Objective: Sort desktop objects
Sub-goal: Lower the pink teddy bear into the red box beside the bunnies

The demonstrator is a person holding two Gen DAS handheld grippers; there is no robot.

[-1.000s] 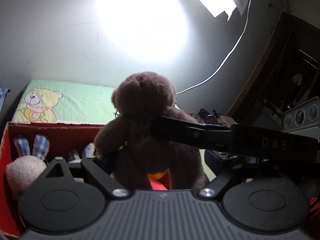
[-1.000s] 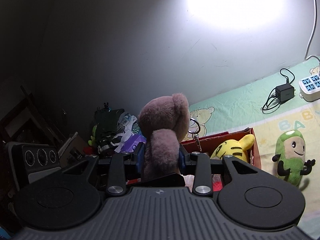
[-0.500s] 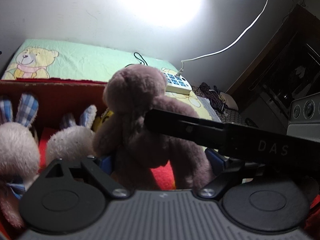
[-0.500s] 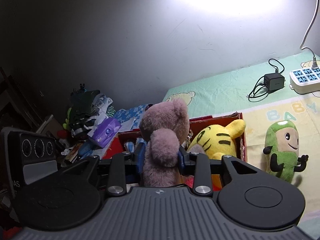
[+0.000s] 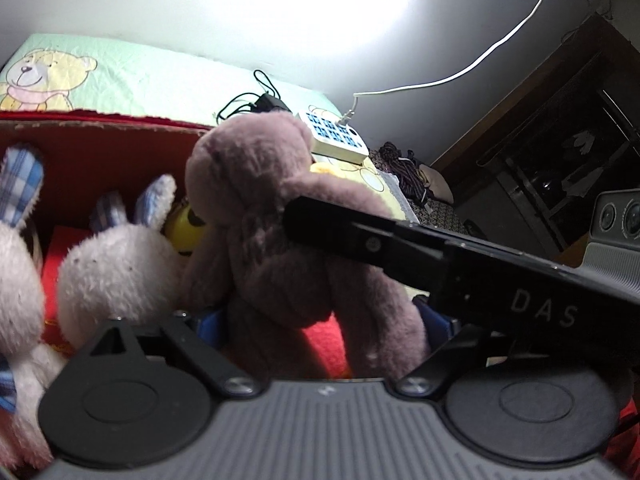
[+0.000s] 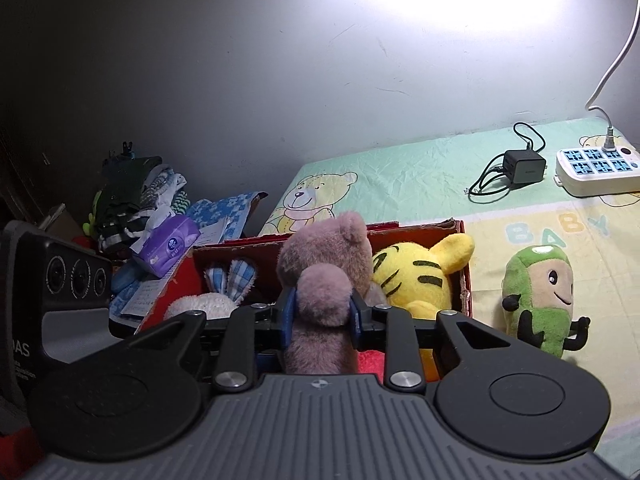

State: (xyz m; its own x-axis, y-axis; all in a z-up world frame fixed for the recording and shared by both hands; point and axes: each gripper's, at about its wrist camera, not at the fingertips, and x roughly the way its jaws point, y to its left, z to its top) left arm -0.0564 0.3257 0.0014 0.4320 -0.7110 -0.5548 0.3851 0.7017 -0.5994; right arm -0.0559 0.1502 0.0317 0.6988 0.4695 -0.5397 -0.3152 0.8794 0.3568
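A brown teddy bear hangs upright over the red box, held from two sides. My left gripper has the bear's legs between its blue pads; its jaws are opening, though the pads still touch the fur. A black finger of my right gripper crosses in from the right onto the bear's arm. In the right wrist view my right gripper is closing, its pads squeezing that arm of the bear. The bear's feet are hidden behind the gripper bodies.
The red box holds white bunnies and a yellow striped tiger. A green plush stands on the bear-print mat to its right. A charger and power strip lie at the back; a clutter pile sits left.
Both grippers have sunk and tipped downward, bringing the bear lower over the red box. The right jaws have narrowed on the bear's arm. More of the box's toys show.
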